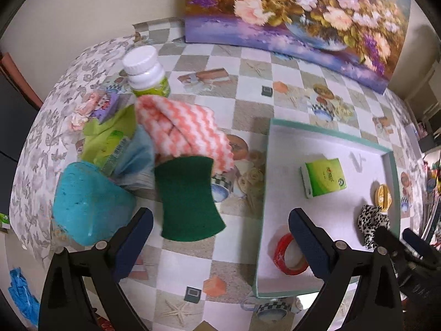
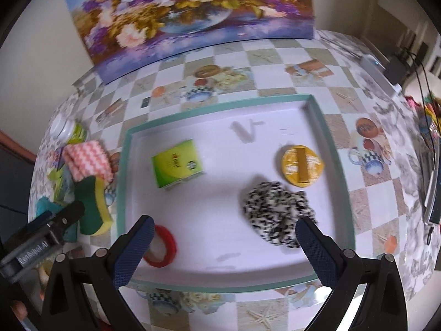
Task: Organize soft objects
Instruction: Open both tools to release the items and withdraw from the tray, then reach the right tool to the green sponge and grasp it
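While the pile of soft stuff sits just left of the tray (image 2: 121,182) on the table, only part of the sort looks done. Inside the tray: green tissue pack (image 2: 177,162), leopard-print scrunchie (image 2: 275,215), red tape roll (image 2: 162,245), and a yellow round lid-like item (image 2: 301,165) (can't tell what it is exactly).

Outside, bunched together: green-and-yellow scrub sponge (image 1: 187,198) propped against the pink zigzag cloth (image 1: 184,127), teal sponge (image 1: 88,207) beside it, a pale blue cloth (image 1: 140,157) and a green plastic packet (image 1: 110,143) behind. My read: several soft items left to move, roughly halfway at best.

Left gripper (image 1: 220,237): jaws spread wide, nothing between them, hanging above the tablecloth between the scrub sponge and the tray's left wall. Right gripper (image 2: 224,248): also spread wide and empty, over the tray's near half; scrunchie lies by its right finger, but contact is unclear.

Around: white-capped bottle (image 1: 146,71) stands behind the pile, touching or nearly touching the pink cloth; a tip risk if the cloth gets dragged. Flower painting (image 1: 297,13) leans on the wall at the back. Blue glove-like thing (image 1: 22,295) at the table's left edge. Tray wall is the lip to clear on any transfer; tape roll sits right inside the near-left corner.
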The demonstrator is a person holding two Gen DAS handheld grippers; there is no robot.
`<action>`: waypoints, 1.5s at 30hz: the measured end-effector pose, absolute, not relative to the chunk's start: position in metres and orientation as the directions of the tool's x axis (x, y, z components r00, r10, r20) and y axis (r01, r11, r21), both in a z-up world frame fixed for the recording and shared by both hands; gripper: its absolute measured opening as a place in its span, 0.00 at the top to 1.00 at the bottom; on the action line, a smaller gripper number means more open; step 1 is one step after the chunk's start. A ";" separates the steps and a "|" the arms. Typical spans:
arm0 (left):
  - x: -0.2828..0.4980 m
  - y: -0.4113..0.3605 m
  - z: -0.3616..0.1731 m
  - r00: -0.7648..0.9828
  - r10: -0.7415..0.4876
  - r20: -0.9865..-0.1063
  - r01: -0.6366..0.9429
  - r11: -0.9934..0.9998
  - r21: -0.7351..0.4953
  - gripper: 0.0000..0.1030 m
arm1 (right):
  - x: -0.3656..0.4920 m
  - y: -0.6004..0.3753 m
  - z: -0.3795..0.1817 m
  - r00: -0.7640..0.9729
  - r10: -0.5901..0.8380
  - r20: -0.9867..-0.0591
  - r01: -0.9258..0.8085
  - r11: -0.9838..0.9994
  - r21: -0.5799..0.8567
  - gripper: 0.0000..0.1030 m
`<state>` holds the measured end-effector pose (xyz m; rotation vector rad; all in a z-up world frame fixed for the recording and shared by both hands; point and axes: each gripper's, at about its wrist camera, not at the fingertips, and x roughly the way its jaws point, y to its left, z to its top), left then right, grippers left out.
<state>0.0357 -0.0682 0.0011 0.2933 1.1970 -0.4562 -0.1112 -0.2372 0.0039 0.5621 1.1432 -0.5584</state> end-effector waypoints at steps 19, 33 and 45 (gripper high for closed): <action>0.092 0.034 0.038 0.400 -0.130 -0.907 0.274 0.961 -0.016 0.04 | -0.055 -0.176 0.012 0.379 -0.102 -0.920 0.548 0.826 0.134 0.00; 0.140 0.077 0.018 0.363 -0.092 -0.927 0.144 0.989 -0.042 0.04 | 0.007 -0.126 -0.019 0.370 0.002 -0.929 0.442 0.879 0.178 0.00; 0.175 0.074 -0.007 0.308 -0.066 -0.949 0.119 0.992 -0.031 0.04 | 0.048 -0.107 -0.050 0.309 0.026 -0.951 0.394 0.906 0.154 0.00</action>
